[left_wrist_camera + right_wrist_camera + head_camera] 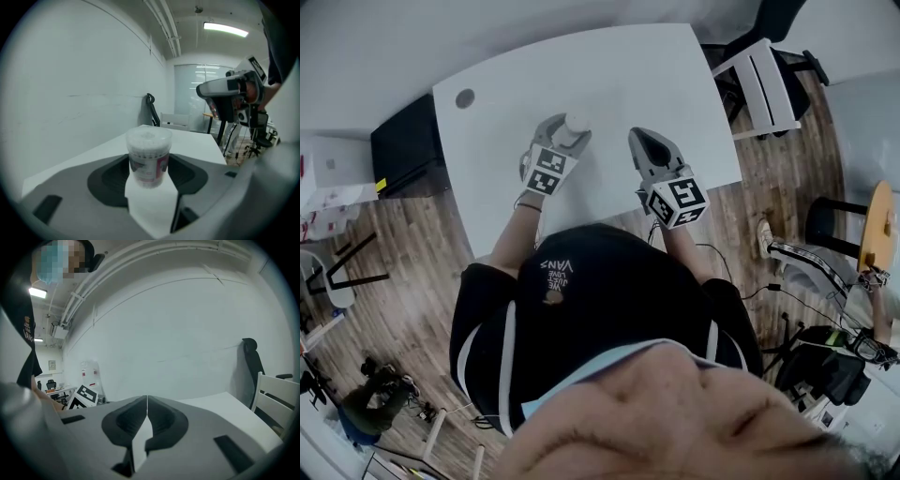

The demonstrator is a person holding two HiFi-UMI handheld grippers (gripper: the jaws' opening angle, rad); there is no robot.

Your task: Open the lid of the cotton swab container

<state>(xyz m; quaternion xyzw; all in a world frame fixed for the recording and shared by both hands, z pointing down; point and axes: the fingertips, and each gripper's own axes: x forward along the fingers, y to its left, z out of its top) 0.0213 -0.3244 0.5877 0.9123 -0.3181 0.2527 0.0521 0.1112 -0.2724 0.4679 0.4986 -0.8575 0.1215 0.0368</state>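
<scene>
L gripper (567,138) is clamped on the cotton swab container (149,158), which stands upright btwn its jaws above the white table (609,84). The clear lid (149,137) is on. In head view the container sits at the gripper's 12 o'clock end, w/ the marker cube (546,169) at 6 o'clock behind it. R gripper (651,142) is at 3 o'clock of the L one, near it but not touching it or the container. Its jaws are pressed together w/ nothing btwn them. In L gripper view the R one shows at 2 o'clock. A white chair (759,84) stands at the table's 3 o'clock side.
</scene>
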